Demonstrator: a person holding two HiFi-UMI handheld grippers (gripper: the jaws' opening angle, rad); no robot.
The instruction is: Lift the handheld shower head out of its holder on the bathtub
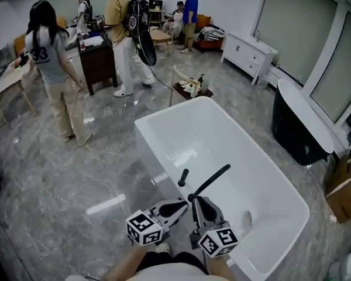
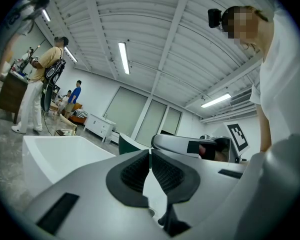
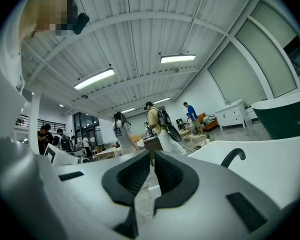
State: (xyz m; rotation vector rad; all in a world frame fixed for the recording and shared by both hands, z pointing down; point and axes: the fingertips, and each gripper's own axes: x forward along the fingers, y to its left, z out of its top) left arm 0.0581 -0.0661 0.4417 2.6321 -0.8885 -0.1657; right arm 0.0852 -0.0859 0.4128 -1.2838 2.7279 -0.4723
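The black handheld shower head (image 1: pixel 211 181) slants over the near rim of the white bathtub (image 1: pixel 164 134). Its lower end sits at the rim, with a short black post (image 1: pixel 183 177) beside it. My left gripper (image 1: pixel 185 204) and right gripper (image 1: pixel 195 199) are side by side at that rim, both shut with nothing between the pads. The right one's tips are right next to the shower head's lower end; I cannot tell whether they touch. The left gripper (image 2: pixel 150 152) looks across the tub (image 2: pixel 55 154). Right of the right gripper (image 3: pixel 152 155), a curved black fitting (image 3: pixel 233 156) rises from the rim.
A dark bathtub (image 1: pixel 301 127) stands to the right, with a cardboard box (image 1: pixel 345 189) near it. A small wooden stand with bottles (image 1: pixel 190 88) is beyond the white tub's far end. Several people (image 1: pixel 55 69) stand and sit farther back around desks, and a white cabinet (image 1: pixel 248 52) lines the far wall.
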